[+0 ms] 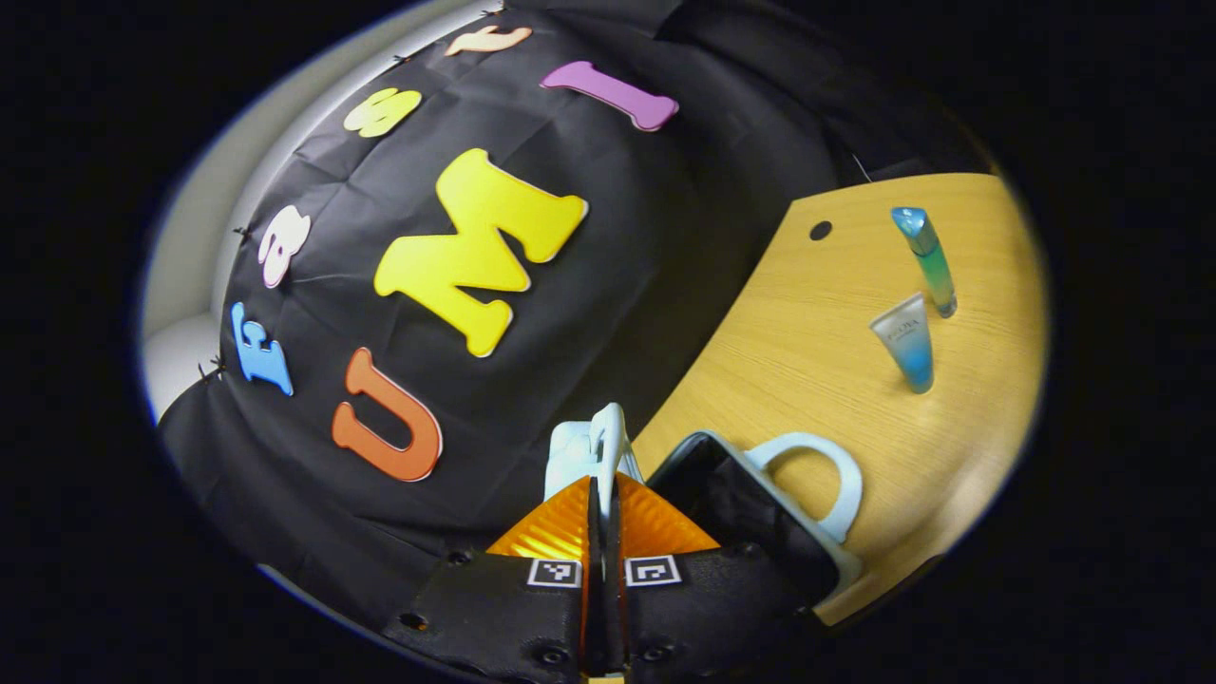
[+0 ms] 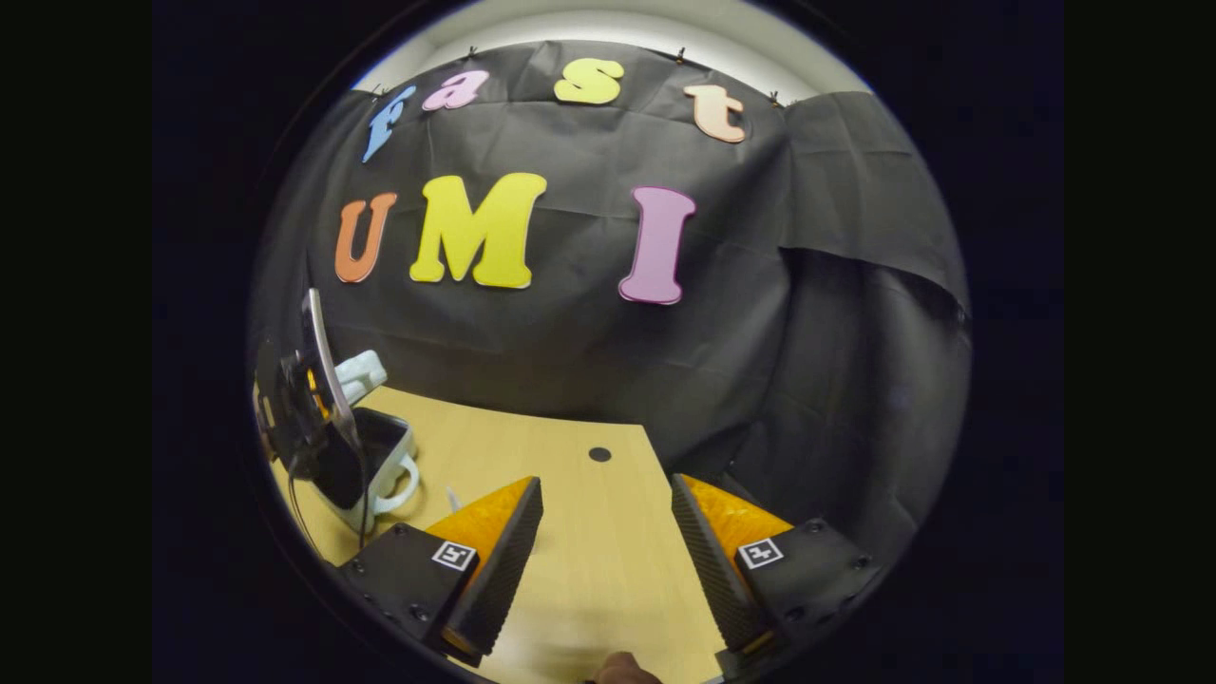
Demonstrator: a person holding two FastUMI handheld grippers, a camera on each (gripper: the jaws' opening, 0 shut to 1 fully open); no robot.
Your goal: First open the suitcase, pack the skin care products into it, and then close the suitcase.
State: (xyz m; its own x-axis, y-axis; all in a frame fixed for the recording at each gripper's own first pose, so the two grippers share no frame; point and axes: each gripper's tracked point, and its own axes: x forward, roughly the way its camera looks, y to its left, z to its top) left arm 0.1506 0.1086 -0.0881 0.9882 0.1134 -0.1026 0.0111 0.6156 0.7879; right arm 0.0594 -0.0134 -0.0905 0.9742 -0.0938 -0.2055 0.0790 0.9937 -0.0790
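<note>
Two tubes [image 1: 902,342] stand on the worktop [image 1: 788,332] ahead-right of the left gripper [image 1: 602,494], which pinches the suitcase lid [image 1: 608,442]. Right gripper [image 2: 608,532] spread, empty. Tubes look light, slick, tippy: grip mid-body. Suitcase [image 1: 760,513] looks stiff.

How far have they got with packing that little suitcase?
Opening is underway: the left gripper is shut on the raised lid edge of the small pale-blue suitcase. The blue-green bottle and pale blue tube stand unpacked on the wooden table. Closing remains.
</note>
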